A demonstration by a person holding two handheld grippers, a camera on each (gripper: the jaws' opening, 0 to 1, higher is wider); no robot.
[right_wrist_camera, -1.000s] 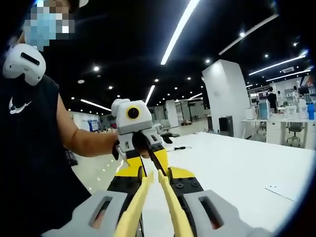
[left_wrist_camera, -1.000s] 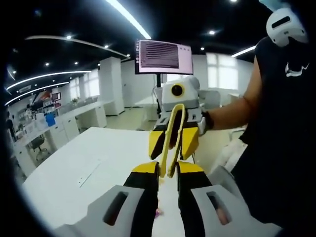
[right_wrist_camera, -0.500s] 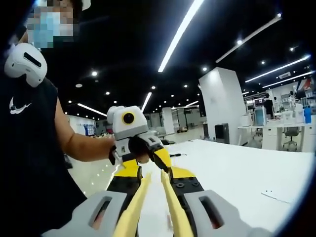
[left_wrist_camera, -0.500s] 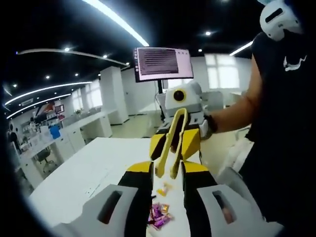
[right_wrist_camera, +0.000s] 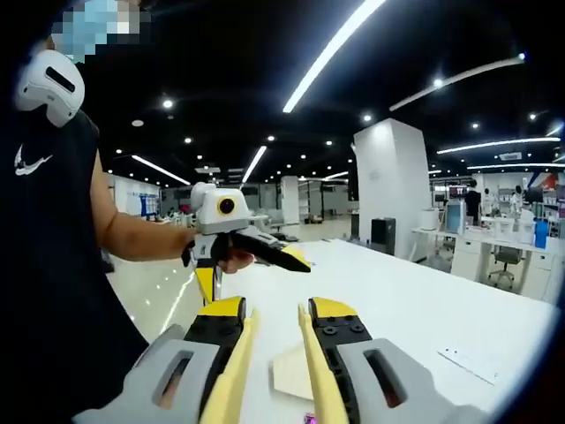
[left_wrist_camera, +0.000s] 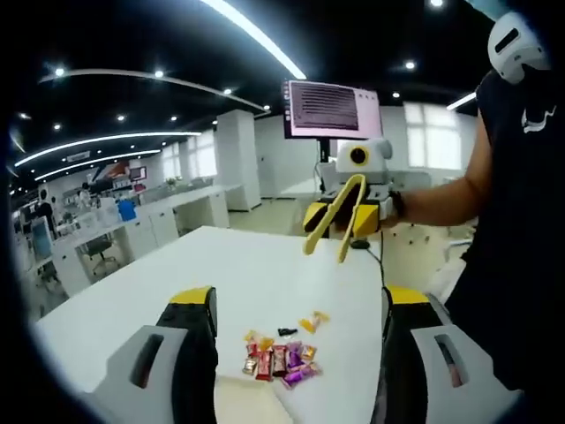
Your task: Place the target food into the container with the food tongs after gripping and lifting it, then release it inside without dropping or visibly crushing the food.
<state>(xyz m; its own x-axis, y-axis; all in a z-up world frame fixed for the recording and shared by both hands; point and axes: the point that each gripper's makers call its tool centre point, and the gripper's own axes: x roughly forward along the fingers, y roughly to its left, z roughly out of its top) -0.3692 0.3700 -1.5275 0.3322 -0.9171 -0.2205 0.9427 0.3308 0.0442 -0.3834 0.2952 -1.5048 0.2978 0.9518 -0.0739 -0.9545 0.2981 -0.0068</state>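
Several wrapped candies [left_wrist_camera: 281, 358] lie in a loose heap on the white table [left_wrist_camera: 177, 291], just beyond my left gripper [left_wrist_camera: 300, 296], whose jaws stand wide open and hold nothing. A pale tan flat thing [left_wrist_camera: 252, 408] lies at the near edge of the heap, also seen as a tan sheet [right_wrist_camera: 287, 371]. My right gripper [right_wrist_camera: 274, 309] is shut on the yellow food tongs [right_wrist_camera: 234, 380], whose arms run along its jaws. Opposite, above the table's far end, the right gripper [left_wrist_camera: 349, 221] holds the tongs [left_wrist_camera: 340, 216] with their tips apart. The left gripper [right_wrist_camera: 256, 278] shows open.
A person's torso [left_wrist_camera: 521, 221] and arm stand at the table's right side. A monitor on a stand [left_wrist_camera: 331, 108] rises behind the table's far end. A paper strip [right_wrist_camera: 472, 358] lies on the table. Office desks [left_wrist_camera: 115, 234] line the far left.
My left gripper's jaws, close together around the tongs' tips before, have opened wide and drawn away from the tongs. The left view has tipped down, bringing the candies in.
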